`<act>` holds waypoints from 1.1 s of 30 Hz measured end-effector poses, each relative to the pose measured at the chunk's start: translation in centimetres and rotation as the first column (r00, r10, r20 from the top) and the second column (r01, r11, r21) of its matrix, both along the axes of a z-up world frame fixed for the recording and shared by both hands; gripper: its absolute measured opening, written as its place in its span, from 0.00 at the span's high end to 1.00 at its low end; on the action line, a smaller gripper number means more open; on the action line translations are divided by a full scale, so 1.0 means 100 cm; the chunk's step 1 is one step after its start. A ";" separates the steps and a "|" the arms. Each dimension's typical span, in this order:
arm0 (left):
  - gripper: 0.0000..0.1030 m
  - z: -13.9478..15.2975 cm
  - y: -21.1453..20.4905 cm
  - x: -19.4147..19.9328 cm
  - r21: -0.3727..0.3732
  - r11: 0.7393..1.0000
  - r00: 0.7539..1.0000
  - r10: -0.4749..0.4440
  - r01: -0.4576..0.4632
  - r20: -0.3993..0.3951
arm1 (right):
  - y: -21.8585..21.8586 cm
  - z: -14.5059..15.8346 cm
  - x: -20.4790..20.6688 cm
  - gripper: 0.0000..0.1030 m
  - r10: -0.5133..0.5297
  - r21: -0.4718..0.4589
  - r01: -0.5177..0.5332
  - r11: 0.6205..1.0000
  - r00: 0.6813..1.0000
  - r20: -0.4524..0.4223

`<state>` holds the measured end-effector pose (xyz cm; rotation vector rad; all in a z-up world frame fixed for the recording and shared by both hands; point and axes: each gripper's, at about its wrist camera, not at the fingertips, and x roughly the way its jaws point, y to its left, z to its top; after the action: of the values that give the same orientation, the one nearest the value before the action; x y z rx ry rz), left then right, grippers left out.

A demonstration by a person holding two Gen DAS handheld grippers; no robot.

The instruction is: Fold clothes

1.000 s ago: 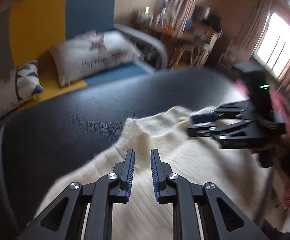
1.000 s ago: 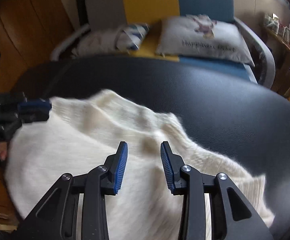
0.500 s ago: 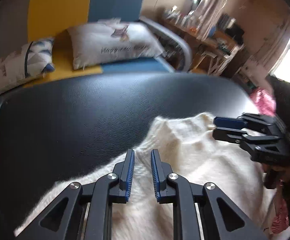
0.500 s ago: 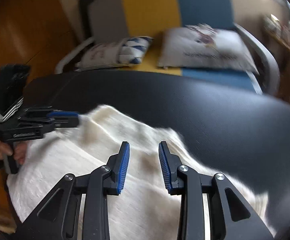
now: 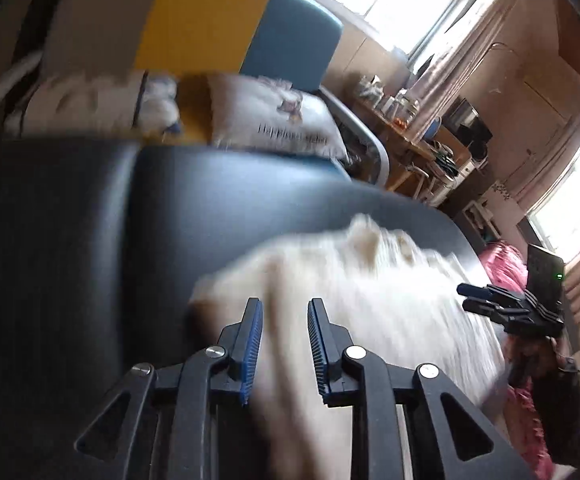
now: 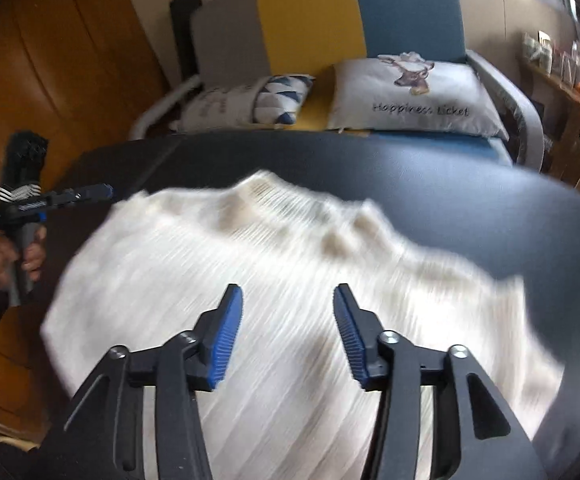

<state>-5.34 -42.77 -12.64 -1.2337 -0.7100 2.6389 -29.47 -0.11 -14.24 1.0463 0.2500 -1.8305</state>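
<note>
Lying spread across the near half of the dark table, the cream knitted sweater ran with its long axis roughly from 9 o'clock to 3 o'clock in the right wrist view, its ribbed neck peaking at about 12 o'clock and one edge trailing off toward 4 o'clock. The right gripper hung over the middle of the cloth with its fingers well apart and nothing between them, so the sweater lay directly ahead of and beneath it. The left gripper sat out at 9 o'clock, just off the sweater's left edge; in its own view the left gripper had its fingers apart too, with blurred cloth showing between them, though whether they touched it could not be told. From there the right gripper showed at 3 o'clock by the far edge, narrowly parted. A sofa with a printed pillow stood beyond the table. As a judgement, each gripper was nearest its own side edge, so any fold would likely turn on that crosswise axis; how many folds the cloth already carried could not be read through the blur.
</note>
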 end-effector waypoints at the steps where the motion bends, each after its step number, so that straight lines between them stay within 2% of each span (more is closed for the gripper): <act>1: 0.77 -0.005 -0.003 0.018 0.016 1.000 1.000 0.002 -0.002 0.005 | 0.007 -0.001 0.014 0.48 0.000 -0.011 0.001 1.000 1.000 0.018; 4: 0.75 -0.018 0.003 0.063 0.075 0.997 1.000 -0.023 0.023 0.002 | 0.016 -0.009 0.050 0.48 -0.009 -0.028 0.011 1.000 0.998 0.070; 8: 0.71 -0.019 0.028 0.094 0.130 0.987 0.994 -0.088 0.095 -0.059 | 0.016 -0.014 0.076 0.48 -0.033 -0.053 0.039 0.998 0.992 0.121; 12: 0.70 -0.026 0.047 0.108 0.112 0.980 0.986 -0.156 0.162 -0.058 | 0.003 -0.013 0.095 0.48 -0.028 -0.047 0.034 0.998 0.990 0.138; 14: 0.70 -0.031 0.044 0.117 0.123 0.981 0.988 -0.142 0.148 -0.053 | -0.005 -0.012 0.102 0.48 -0.010 -0.033 0.014 0.999 0.992 0.126; 18: 0.70 -0.041 0.031 0.123 0.204 0.969 0.989 -0.130 0.140 -0.066 | -0.015 -0.013 0.114 0.48 0.012 0.000 -0.012 1.000 0.994 0.106; 21: 0.70 -0.044 0.034 0.115 0.233 0.955 0.982 -0.164 0.181 -0.091 | -0.020 -0.018 0.118 0.47 0.007 0.023 -0.009 1.000 0.994 0.107; 23: 0.70 -0.036 0.038 0.114 0.232 0.952 0.977 -0.172 0.198 -0.127 | -0.022 -0.022 0.119 0.47 0.000 0.035 -0.003 0.999 0.994 0.109; 25: 0.78 -0.028 0.041 0.114 0.230 0.949 0.970 -0.180 0.215 -0.164 | -0.025 -0.025 0.121 0.47 -0.003 0.059 -0.003 0.998 0.995 0.100; 26: 0.95 -0.024 0.043 0.113 0.229 0.947 0.966 -0.184 0.223 -0.182 | -0.026 -0.026 0.122 0.47 -0.003 0.072 -0.003 0.997 0.996 0.091; 28: 0.96 -0.016 0.046 0.113 0.222 0.946 0.958 -0.189 0.237 -0.217 | -0.027 -0.026 0.124 0.47 -0.004 0.086 -0.002 0.996 0.997 0.078; 30: 0.97 -0.003 0.040 0.120 0.147 0.967 0.956 -0.172 0.210 -0.236 | -0.027 -0.024 0.125 0.47 -0.005 0.084 -0.002 0.996 0.997 0.074; 31: 0.97 -0.004 0.039 0.120 0.100 0.976 0.963 -0.170 0.194 -0.208 | -0.027 -0.028 0.125 0.47 -0.006 0.093 -0.001 0.996 0.997 0.080; 33: 0.97 -0.022 0.041 0.120 0.064 0.980 0.977 -0.179 0.188 -0.116 | -0.028 -0.035 0.125 0.47 -0.009 0.102 0.001 0.995 0.997 0.083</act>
<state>6.61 -38.63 -14.84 -1.0698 -0.6375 2.4840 -16.99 -2.87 -17.77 1.1921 0.2931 -1.7893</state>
